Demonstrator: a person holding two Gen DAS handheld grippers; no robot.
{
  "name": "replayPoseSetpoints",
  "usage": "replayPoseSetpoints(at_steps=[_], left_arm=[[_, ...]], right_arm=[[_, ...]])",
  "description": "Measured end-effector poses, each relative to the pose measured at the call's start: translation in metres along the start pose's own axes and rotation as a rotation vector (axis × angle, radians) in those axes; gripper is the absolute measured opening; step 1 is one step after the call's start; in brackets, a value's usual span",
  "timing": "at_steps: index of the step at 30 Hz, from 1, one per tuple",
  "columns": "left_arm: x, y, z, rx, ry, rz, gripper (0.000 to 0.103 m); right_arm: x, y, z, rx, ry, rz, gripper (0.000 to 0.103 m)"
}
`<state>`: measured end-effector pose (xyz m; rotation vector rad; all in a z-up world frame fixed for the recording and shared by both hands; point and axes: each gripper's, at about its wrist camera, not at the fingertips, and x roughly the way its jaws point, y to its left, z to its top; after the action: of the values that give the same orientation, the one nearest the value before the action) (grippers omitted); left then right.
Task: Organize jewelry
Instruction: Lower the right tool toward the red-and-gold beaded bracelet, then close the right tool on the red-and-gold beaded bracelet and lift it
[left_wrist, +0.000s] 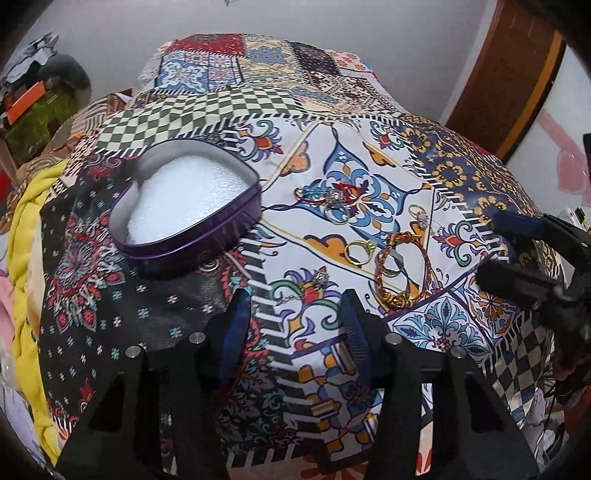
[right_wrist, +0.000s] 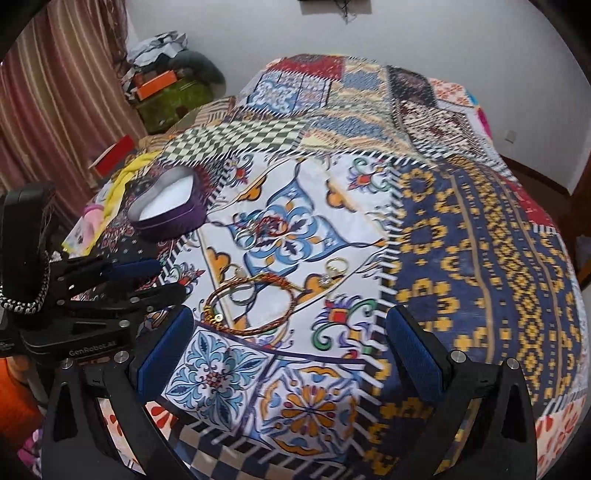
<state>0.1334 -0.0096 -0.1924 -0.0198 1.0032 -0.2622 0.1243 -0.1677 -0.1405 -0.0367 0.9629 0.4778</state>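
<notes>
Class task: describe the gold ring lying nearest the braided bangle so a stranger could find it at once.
Start at the purple heart-shaped tin on the patchwork cloth. Look right to the red-gold braided bangle. Just left of it lies the gold ring, plain yellow, unlike the silver rings nearby.

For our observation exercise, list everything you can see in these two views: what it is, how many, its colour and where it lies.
Heart-shaped tin: one, purple with white foam lining, open, left part of the bedspread.
Braided bracelet: one, gold and red, right of centre, nearest the grippers.
Gold ring: one, gold, just left of the bracelet.
Silver ring: one, silver, on the blue motif beyond the gold ring.
Beaded piece: one, red and blue, beside the silver ring.
Other small rings and earrings: count unclear, scattered nearby.
Bedspread: one, multicoloured patchwork, under everything.
Yellow cloth: one, far left edge.
Left gripper: black with blue pads, jaws open, empty.
Right gripper: same colours, jaws open, empty.
</notes>
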Motion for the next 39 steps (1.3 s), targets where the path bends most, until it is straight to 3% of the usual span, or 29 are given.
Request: replayPoseSetpoints(at_steps=[11, 14, 18, 20, 25, 39], left_arm=[[0.012, -0.003, 0.009, 0.037, 0.001, -0.04, 0.027], [0.015, -0.005, 0.01, 0.049, -0.001, -0.044, 0.013], [0.016, -0.005, 0.011, 0.059, -0.004, -0.056, 0.011], [0.015, -0.005, 0.01, 0.058, -0.008, -0.058, 0.01], [0.008, -0.001, 0.007, 0.042, -0.027, -0.056, 0.006], [-0.029, 0.01, 0.0, -0.009, -0.097, -0.037, 0.006]], right_arm=[[0.02, 0.012, 0.0, -0.045, 0.062, 0.011, 0.103], [0.026, 0.014, 0.001, -0.055, 0.078, 0.007, 0.103], [0.029, 0.017, 0.0, -0.081, 0.093, 0.007, 0.103], [0.032, 0.02, 0.0, -0.092, 0.11, 0.016, 0.094], [0.041, 0.028, 0.0, -0.126, 0.14, 0.001, 0.091], [0.046, 0.03, 0.001, -0.117, 0.144, -0.016, 0.044]])
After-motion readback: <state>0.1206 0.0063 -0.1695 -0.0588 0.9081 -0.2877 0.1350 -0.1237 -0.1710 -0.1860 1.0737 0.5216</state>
